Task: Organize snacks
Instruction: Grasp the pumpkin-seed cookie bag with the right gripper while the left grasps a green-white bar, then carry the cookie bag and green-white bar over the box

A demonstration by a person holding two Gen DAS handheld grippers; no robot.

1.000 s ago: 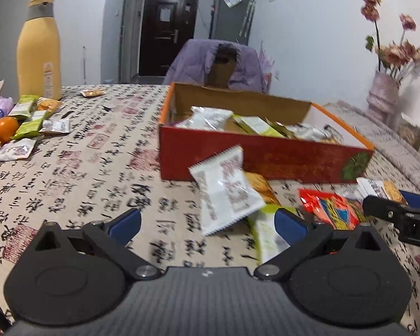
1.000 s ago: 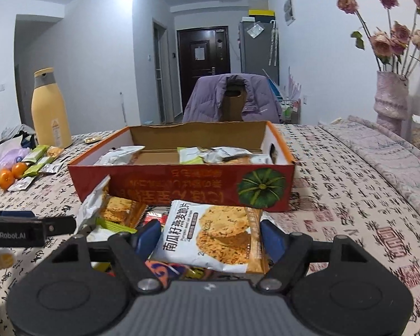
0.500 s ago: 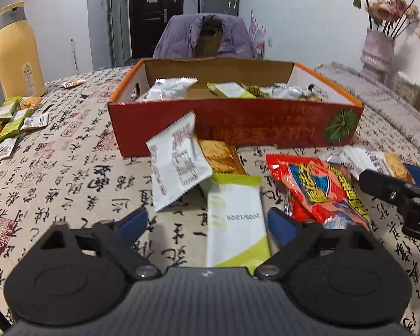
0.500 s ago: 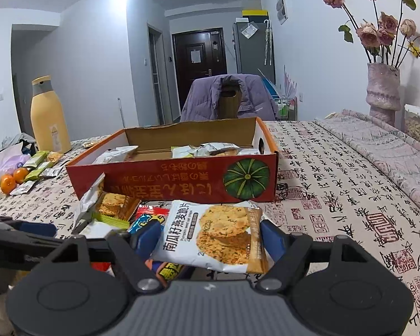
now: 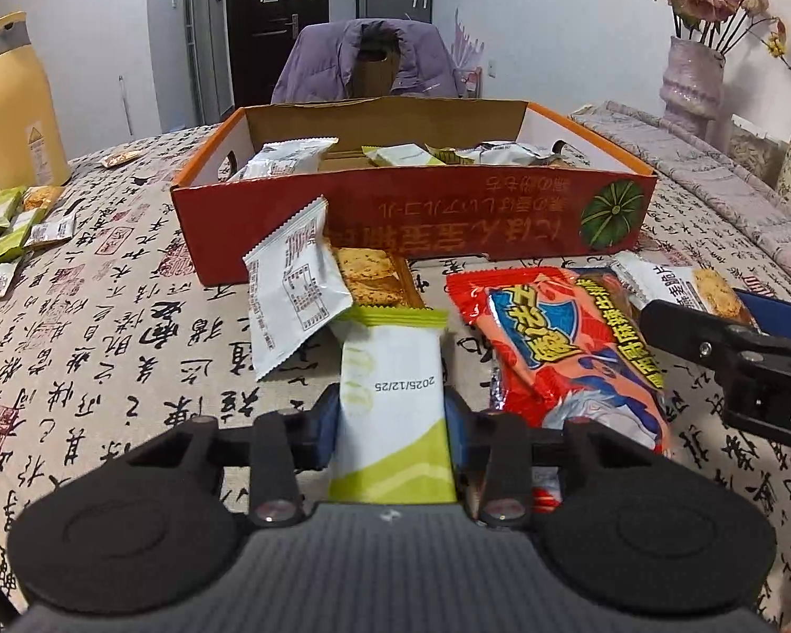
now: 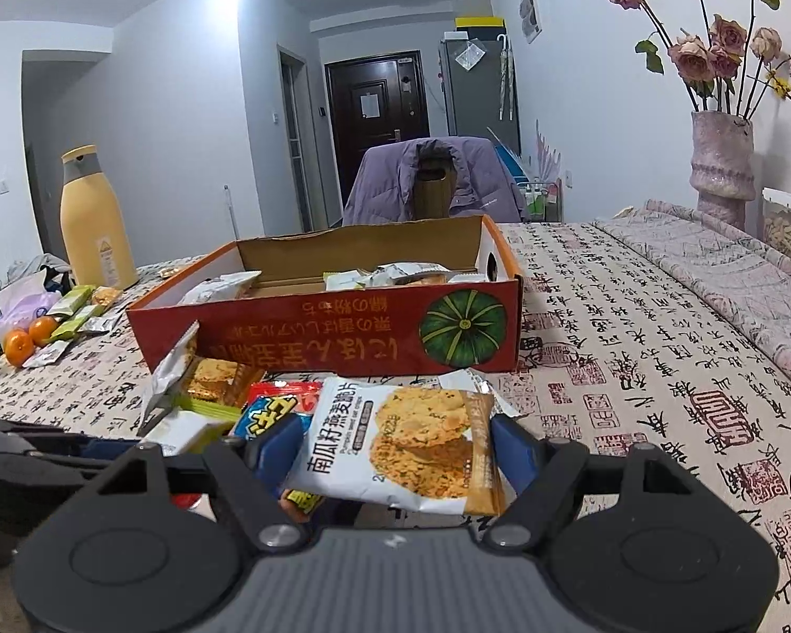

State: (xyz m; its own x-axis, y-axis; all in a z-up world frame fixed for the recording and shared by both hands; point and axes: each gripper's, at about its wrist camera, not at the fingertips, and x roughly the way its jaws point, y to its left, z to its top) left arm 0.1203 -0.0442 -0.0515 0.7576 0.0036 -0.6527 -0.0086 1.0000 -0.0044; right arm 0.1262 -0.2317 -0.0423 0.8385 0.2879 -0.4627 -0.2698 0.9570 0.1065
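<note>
Left tongs (image 5: 393, 416) are pinching a white-and-green foil snack packet (image 5: 392, 395) before the red cardboard box (image 5: 411, 221); right tongs (image 6: 395, 453) are pinching a white oat-crisp packet (image 6: 401, 448). Several packets are lying inside the box; others are waiting outside it.

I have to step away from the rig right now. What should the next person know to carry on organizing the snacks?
Left tongs: closed on the white-and-green packet, which still lies on the table.
Right tongs: closed on the oat crisp packet.
Red box: open just beyond both, several snacks already inside.
Left to do: drop both held packets in the box, then the red packet, the white packet and the cracker pack in front of the box. More small packets lie far left by the yellow bottle.
</note>
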